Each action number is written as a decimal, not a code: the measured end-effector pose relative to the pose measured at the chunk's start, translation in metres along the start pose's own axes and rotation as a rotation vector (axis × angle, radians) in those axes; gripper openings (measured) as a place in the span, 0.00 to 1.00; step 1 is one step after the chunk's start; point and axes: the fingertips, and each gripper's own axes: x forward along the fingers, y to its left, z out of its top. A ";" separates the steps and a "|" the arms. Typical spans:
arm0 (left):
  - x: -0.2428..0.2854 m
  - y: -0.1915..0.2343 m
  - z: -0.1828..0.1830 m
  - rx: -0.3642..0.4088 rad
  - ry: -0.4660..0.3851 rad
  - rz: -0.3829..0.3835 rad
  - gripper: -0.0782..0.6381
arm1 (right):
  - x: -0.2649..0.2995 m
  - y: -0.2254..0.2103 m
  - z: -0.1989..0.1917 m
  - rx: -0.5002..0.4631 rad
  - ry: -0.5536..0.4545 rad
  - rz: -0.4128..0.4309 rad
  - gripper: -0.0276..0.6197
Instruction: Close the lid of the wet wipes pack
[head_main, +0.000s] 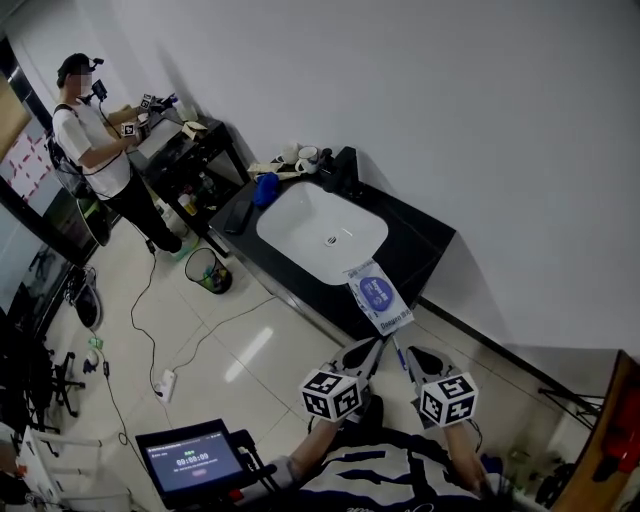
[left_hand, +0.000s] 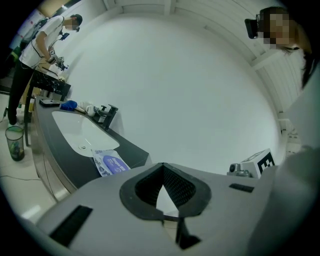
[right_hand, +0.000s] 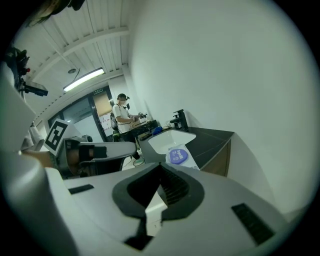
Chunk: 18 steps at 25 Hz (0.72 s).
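The wet wipes pack (head_main: 379, 295) is white with a blue oval lid on top. It lies at the front edge of the black counter (head_main: 425, 238), just right of the sink, and its lid looks flat. The pack also shows in the left gripper view (left_hand: 111, 162) and the right gripper view (right_hand: 177, 156). My left gripper (head_main: 366, 350) and right gripper (head_main: 412, 358) hang side by side below the pack, short of it, and touch nothing. In their own views, the left gripper (left_hand: 163, 168) and the right gripper (right_hand: 161, 168) each have their jaws pressed together with nothing between them.
A white sink basin (head_main: 320, 231) is set in the counter, with a blue object (head_main: 265, 188) and small bottles (head_main: 302, 157) at its far end. A waste bin (head_main: 208, 270) stands on the tiled floor. A person (head_main: 95, 140) works at a dark table at the far left. A screen (head_main: 190, 460) sits at the bottom left.
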 end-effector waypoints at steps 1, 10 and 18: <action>0.000 -0.005 -0.003 -0.001 0.000 0.003 0.11 | -0.005 0.001 0.000 -0.011 -0.005 0.004 0.04; -0.027 -0.116 -0.084 -0.027 0.004 0.008 0.11 | -0.112 0.007 -0.050 -0.065 -0.036 0.057 0.04; -0.063 -0.144 -0.117 -0.002 0.026 0.056 0.11 | -0.149 0.034 -0.082 -0.042 -0.043 0.110 0.04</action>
